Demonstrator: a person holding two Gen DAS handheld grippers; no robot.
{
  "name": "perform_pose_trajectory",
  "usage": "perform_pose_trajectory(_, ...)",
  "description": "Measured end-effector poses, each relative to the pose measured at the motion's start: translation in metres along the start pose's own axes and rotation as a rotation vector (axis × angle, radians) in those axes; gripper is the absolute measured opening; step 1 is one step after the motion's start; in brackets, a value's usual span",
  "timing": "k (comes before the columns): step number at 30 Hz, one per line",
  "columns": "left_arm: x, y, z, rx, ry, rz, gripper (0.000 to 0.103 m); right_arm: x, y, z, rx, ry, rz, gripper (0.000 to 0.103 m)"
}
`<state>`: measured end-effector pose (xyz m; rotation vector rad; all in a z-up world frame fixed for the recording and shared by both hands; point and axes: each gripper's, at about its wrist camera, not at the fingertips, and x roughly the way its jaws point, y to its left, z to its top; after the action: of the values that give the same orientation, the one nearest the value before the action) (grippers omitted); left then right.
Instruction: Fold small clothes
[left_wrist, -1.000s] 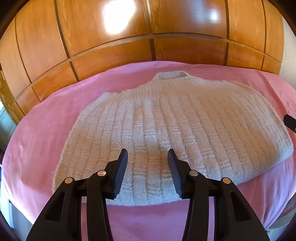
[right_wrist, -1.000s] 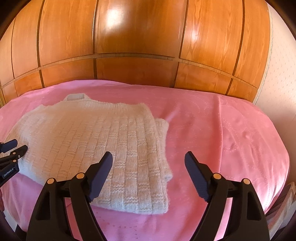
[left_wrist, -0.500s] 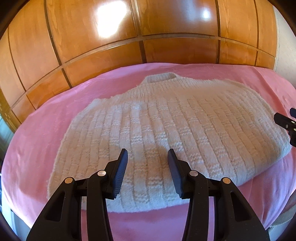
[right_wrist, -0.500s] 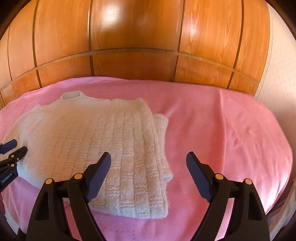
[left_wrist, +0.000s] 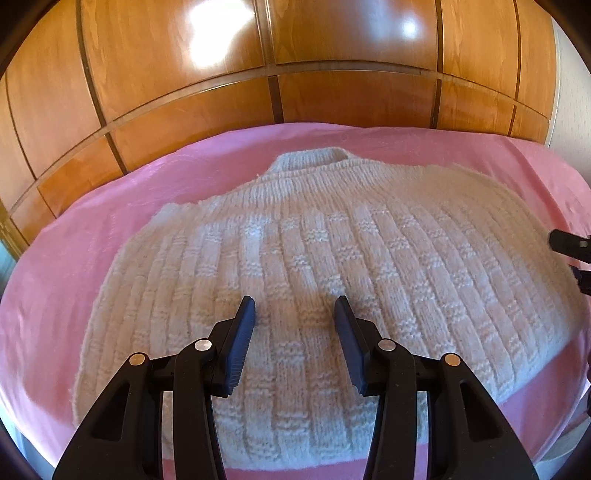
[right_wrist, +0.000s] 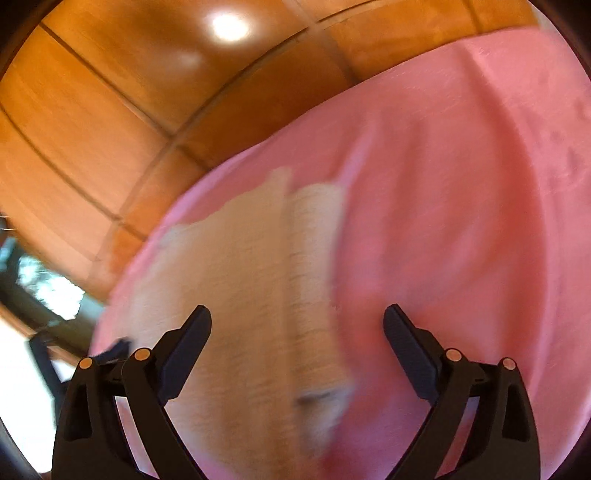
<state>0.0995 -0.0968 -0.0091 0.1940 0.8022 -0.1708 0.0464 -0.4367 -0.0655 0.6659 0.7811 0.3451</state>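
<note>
A cream knitted sweater (left_wrist: 332, 266) lies flat on the pink bed cover (left_wrist: 66, 266), sleeves folded in, collar toward the wooden wall. My left gripper (left_wrist: 294, 310) hovers over the sweater's near hem with its jaws partly apart and nothing between them. In the blurred, tilted right wrist view, my right gripper (right_wrist: 297, 317) stands wide with its jaws still opening, over the sweater's folded right edge (right_wrist: 314, 277); the pads touch nothing. The right gripper's tips (left_wrist: 570, 245) also show at the right edge of the left wrist view.
Glossy wooden wardrobe panels (left_wrist: 295, 55) rise behind the bed. The pink cover (right_wrist: 461, 221) stretches bare to the right of the sweater. A bright window area (right_wrist: 44, 288) shows at the far left of the right wrist view.
The right gripper has rolled and swung in toward the sweater's right edge, its jaws spreading wider. The left gripper has crept forward over the hem, its opening unchanged.
</note>
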Motion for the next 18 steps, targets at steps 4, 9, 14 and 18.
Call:
perform_pose_trajectory(4, 0.003, 0.000, 0.000, -0.005, -0.003, -0.007, 0.044, 0.013, 0.019, -0.011, -0.065, 0.054, -0.026, 0.081)
perform_pose_trajectory(9, 0.001, 0.005, 0.000, -0.035, -0.006, -0.039, 0.044, 0.019, 0.025, -0.011, -0.057, 0.075, -0.053, 0.043)
perform_pose_trajectory(14, 0.003, 0.011, -0.002, -0.053, -0.007, -0.080, 0.044, 0.020, 0.040, -0.009, -0.072, 0.086, -0.072, 0.032)
perform_pose_trajectory(18, 0.004, 0.027, -0.001, -0.111, 0.008, -0.172, 0.044, 0.016, 0.056, -0.003, -0.068, 0.077, -0.050, 0.030)
